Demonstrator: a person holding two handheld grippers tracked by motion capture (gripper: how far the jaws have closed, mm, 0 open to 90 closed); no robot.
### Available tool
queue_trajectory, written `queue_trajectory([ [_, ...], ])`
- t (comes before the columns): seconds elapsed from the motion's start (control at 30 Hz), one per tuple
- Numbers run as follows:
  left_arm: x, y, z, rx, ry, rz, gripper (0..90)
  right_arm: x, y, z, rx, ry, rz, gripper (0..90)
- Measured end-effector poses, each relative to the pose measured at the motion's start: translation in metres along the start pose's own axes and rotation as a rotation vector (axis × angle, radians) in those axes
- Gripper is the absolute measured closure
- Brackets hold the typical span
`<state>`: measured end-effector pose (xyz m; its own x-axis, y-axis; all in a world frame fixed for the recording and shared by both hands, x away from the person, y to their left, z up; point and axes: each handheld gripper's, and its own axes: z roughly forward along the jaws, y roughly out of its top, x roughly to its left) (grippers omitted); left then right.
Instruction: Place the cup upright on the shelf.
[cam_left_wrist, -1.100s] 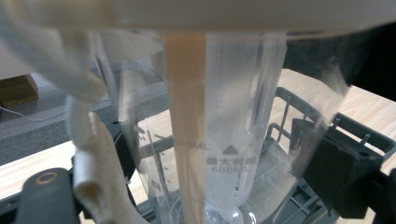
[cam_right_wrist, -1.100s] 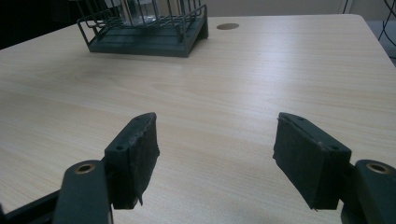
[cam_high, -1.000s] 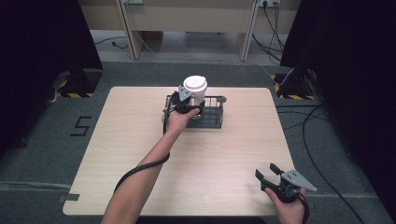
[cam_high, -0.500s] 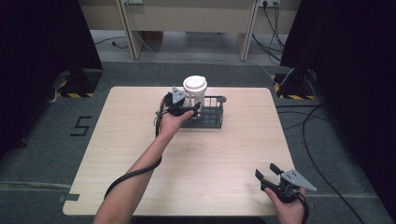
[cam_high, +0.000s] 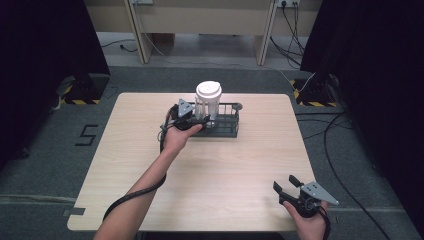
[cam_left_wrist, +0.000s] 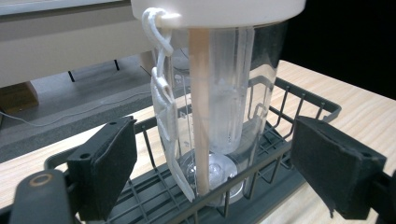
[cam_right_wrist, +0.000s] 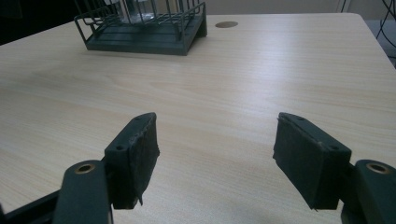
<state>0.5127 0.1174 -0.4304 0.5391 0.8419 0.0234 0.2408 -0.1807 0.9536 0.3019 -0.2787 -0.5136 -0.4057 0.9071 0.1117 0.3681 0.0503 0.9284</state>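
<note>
Underneath, pale wood table (cam_high: 220, 165) on grey carpet (cam_high: 60, 150); dark curtains (cam_high: 45, 45) either side; both tongs apart, L (cam_high: 200, 120) & R (cam_high: 287, 184).

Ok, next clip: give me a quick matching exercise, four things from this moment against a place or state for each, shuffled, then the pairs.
Things:
1. bottle
2. rack
3. left gripper
4. right gripper

Places or states:
A. dark wire frame sitting on the far half of the table
B. open at the near right corner, nothing between its jaws
C. clear, with a white lid, standing upright in the rack
D. open, one jaw either side of the bottle, by the rack's left end

Pairs: 1-C, 2-A, 3-D, 4-B
</note>
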Motion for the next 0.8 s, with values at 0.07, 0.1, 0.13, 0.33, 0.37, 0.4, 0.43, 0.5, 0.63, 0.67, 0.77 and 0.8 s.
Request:
queue_trajectory([
  [0.07,0.001,0.000,-0.006,-0.005,-0.005,0.007,14.3,0.000,0.000,0.000,0.000,0.000,0.000,30.9],
  [0.1,0.001,0.000,-0.006,-0.005,-0.005,0.007,14.3,0.000,0.000,0.000,0.001,-0.001,0.000,31.0],
  [0.13,0.001,0.000,-0.010,-0.008,-0.007,0.009,14.3,0.000,0.000,0.000,0.001,-0.001,0.000,31.0],
  [0.33,0.004,-0.002,-0.019,-0.019,-0.002,0.016,14.3,0.000,0.000,0.000,0.000,-0.004,-0.008,30.9],
  [0.37,0.005,-0.002,-0.021,-0.022,-0.002,0.019,14.3,0.000,0.000,0.000,0.000,-0.004,-0.008,30.9],
  [0.4,0.005,-0.003,-0.023,-0.022,-0.001,0.020,14.3,0.000,0.000,0.000,-0.001,-0.005,-0.009,31.0],
  [0.43,0.006,-0.003,-0.027,-0.024,-0.004,0.020,14.3,0.000,0.000,0.000,-0.001,-0.005,-0.010,30.9],
  [0.5,0.006,-0.004,-0.029,-0.026,-0.007,0.020,14.3,0.000,0.000,0.000,0.000,-0.005,-0.009,30.9],
  [0.63,0.006,-0.007,-0.038,-0.025,-0.011,0.021,14.3,0.000,0.000,0.000,0.000,-0.006,-0.011,31.0],
  [0.67,0.006,-0.008,-0.040,-0.027,-0.011,0.025,14.3,0.000,0.000,0.000,-0.001,-0.006,-0.009,31.0],
  [0.77,0.007,-0.013,-0.051,-0.037,-0.014,0.011,14.3,-0.001,0.000,0.000,0.004,-0.005,0.001,31.0],
  [0.8,0.007,-0.013,-0.051,-0.037,-0.014,0.011,14.4,0.000,0.000,0.000,0.002,-0.006,0.004,31.0],
])
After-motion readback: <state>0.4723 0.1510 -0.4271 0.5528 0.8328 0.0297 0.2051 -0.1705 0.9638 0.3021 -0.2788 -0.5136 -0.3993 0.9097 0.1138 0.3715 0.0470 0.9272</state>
